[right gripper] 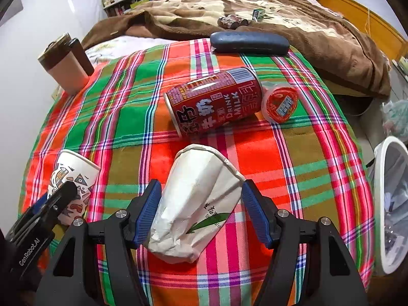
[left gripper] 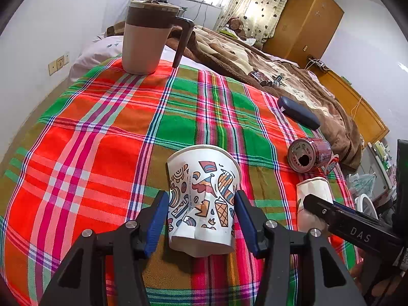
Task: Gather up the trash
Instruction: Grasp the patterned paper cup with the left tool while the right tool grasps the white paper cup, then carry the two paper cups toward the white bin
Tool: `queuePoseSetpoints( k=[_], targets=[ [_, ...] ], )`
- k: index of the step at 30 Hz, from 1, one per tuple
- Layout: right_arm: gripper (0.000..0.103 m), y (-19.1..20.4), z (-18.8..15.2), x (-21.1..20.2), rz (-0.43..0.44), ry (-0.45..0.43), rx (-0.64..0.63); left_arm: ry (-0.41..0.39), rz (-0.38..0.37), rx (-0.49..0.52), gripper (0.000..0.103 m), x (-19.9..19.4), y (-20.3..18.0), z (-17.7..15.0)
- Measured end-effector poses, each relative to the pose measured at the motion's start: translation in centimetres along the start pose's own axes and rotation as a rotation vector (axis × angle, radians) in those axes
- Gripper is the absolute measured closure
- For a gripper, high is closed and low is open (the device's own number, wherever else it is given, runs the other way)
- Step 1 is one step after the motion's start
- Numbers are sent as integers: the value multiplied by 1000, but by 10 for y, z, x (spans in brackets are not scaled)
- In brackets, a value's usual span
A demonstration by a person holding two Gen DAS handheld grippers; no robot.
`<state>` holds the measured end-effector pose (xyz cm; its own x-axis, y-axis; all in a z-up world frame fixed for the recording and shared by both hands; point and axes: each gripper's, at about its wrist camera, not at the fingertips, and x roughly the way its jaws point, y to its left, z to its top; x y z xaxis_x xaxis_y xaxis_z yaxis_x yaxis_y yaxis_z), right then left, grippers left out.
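Note:
A patterned paper cup (left gripper: 204, 191) stands dented on the plaid cloth (left gripper: 102, 153), and my left gripper (left gripper: 201, 216) is shut on it, blue pads pressed to both sides. To its right lies a crushed white paper cup (right gripper: 196, 204) between the fingers of my right gripper (right gripper: 201, 204). That gripper stands open: the left pad touches the cup, while the right pad shows a thin gap. Beyond it a red milk can (right gripper: 214, 102) lies on its side, and a small red-lidded plastic cup (right gripper: 280, 104) rests against it.
A white bin (right gripper: 390, 204) with a liner stands off the bed's right edge. A brown lidded mug (left gripper: 150, 38) stands at the cloth's far left, a dark glasses case (right gripper: 250, 42) at its far edge. A brown blanket (right gripper: 229, 7) lies behind.

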<state>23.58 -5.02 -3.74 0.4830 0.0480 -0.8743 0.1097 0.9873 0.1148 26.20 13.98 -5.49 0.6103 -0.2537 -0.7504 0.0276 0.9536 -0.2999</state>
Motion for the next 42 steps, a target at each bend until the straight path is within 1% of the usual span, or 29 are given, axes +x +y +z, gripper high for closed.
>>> queuePoseSetpoints(
  k=[3,5,7,10,12,17,18,19,20,21,22,23,26,32,34,37,42],
  targets=[
    [36,-2,-4,-1,8,-13,10,1,15,6,50,-1,-5,-3],
    [40,-1,-7,-3,7,-30,-5,2,9,10,50,-2,-8,-5],
    [42,0,-10,-4,22,-35,-7,4,7,13,50,-2,-11,-6],
    [42,5,-13,-5,60,-28,-34,3,10,14,50,-2,-12,-7],
    [42,7,-15,-3,53,-21,-49,3,9,12,50,-3,-12,-7],
    [43,8,-15,-3,40,-36,-74,5,8,8,50,-3,-11,-7],
    [45,7,-16,-4,43,-42,-77,5,7,9,51,-4,-12,-8],
    [49,7,-18,-5,50,-49,-81,4,6,9,51,-3,-11,-8],
    [57,8,-20,-7,56,-55,-85,3,3,8,52,-4,-12,-8],
    [62,8,-21,-9,64,-59,-89,2,1,8,53,-5,-12,-10],
    [69,10,-22,-11,72,-66,-98,2,-1,9,53,-6,-13,-11],
    [73,12,-24,-13,69,-73,-111,1,-2,9,54,-7,-14,-12],
    [78,9,-26,-17,93,-86,-109,-2,-16,18,54,-12,-19,-16],
    [84,-1,-29,-24,137,-112,-100,-11,-28,34,54,-19,-29,-22],
    [84,-5,-31,-29,133,-122,-98,-17,-36,45,54,-23,-33,-24],
    [84,-13,-33,-34,154,-134,-85,-24,-52,64,54,-29,-43,-27],
    [84,-28,-37,-49,152,-165,-80,-38,-70,101,54,-40,-64,-34]
  ],
)
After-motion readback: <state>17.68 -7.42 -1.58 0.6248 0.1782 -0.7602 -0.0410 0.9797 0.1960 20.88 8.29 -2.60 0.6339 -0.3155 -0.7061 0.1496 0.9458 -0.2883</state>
